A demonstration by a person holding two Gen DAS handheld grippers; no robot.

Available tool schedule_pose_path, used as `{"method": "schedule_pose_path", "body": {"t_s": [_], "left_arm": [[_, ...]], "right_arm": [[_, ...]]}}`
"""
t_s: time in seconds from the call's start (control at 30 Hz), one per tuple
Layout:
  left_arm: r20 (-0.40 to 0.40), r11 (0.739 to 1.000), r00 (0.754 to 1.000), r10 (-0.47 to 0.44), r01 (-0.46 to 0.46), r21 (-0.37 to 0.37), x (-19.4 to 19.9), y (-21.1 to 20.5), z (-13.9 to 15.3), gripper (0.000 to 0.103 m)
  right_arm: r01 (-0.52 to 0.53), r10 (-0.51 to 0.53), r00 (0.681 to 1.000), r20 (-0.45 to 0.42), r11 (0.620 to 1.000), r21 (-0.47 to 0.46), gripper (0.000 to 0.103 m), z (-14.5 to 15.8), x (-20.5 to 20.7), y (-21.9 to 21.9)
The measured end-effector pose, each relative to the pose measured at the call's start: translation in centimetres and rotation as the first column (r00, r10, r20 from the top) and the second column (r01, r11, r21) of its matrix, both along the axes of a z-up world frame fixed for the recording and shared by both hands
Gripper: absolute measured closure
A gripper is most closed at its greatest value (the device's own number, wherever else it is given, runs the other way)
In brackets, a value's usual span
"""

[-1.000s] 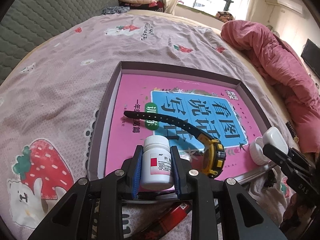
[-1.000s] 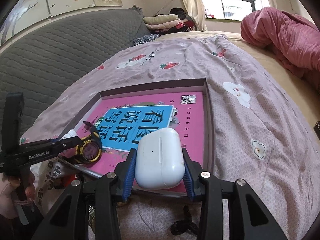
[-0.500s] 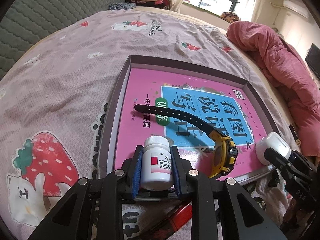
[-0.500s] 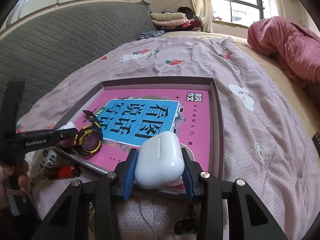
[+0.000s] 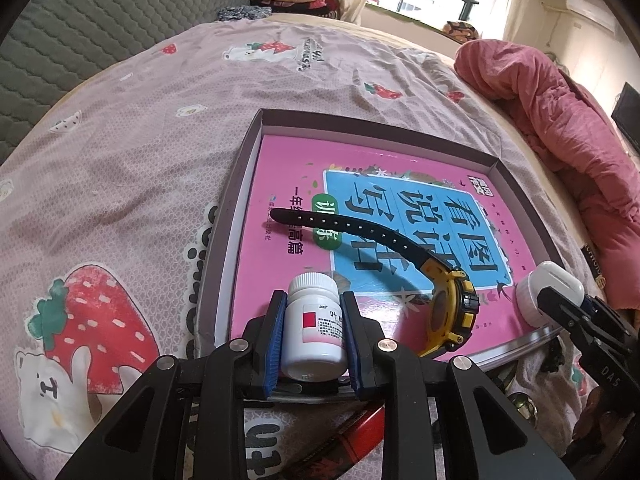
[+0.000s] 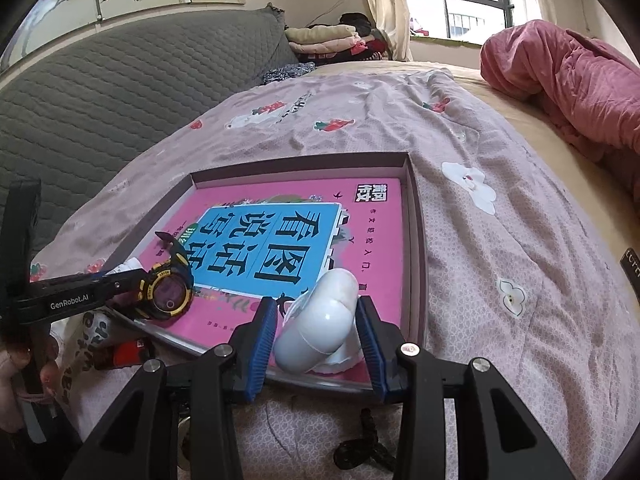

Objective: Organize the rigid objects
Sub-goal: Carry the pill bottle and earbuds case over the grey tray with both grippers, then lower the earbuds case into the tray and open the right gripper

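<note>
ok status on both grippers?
Left gripper shut on pill bottle. Right gripper open, earbuds case tilted loose between pads. Watch on tray between them.

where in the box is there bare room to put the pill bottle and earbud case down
Free: the far half of the book cover, between the watch strap and the box's far wall. Crowded: the near edge, with pill bottle, watch and earbud case.

My left gripper (image 5: 312, 334): blue pads pressed against both sides of what it carries, level, low. My right gripper (image 6: 318, 334): jaws parted wider than their load, gaps showing beside each pad.
</note>
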State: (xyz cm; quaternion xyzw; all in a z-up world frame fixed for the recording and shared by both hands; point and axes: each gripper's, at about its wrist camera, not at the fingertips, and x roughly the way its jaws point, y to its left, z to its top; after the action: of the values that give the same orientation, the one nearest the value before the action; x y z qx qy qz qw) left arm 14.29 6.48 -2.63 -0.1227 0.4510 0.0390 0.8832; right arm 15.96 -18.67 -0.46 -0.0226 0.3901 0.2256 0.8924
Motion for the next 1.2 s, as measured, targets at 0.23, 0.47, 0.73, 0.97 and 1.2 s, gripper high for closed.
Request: {"method": "schedule_pose_path", "body": {"t_s": [0.23,0.47,0.73,0.97,1.2], "left_arm": [[0.000,1.000,1.000,-0.001,0.001,0.004,0.1,0.0,-0.1,0.076],[0.002,1.000,1.000,-0.004,0.004,0.016,0.2,0.0,-0.2,0.076],[0.003,0.998,1.000,0.010,-0.010,0.061,0.4,0.0,-0.2,0.076],[-0.002,0.996,1.000,0.012,-0.012,0.085,0.6,0.0,-0.1,0.076],[-0.001,0.996,1.000,0.013,-0.013,0.087,0.5,0.1,-0.2,0.076]], "right_arm": [[-0.002,0.002,1.000,0.007,1.000,-0.023,0.062,0.1,-0.3,0.4],[0.009,-0.008,1.000,0.009,1.000,-0.019,0.062,0.2,-0.2,0.4],[0.022,-0.022,0.999,0.024,1.000,-0.021,0.062,0.4,-0.3,0.0],[0.039,-0.039,0.999,0.023,0.999,0.001,0.062,0.6,0.0,-0.7],[0.048,-0.048,0.998,0.037,0.999,0.000,0.061,0.8,-0.1,-0.8]]}}
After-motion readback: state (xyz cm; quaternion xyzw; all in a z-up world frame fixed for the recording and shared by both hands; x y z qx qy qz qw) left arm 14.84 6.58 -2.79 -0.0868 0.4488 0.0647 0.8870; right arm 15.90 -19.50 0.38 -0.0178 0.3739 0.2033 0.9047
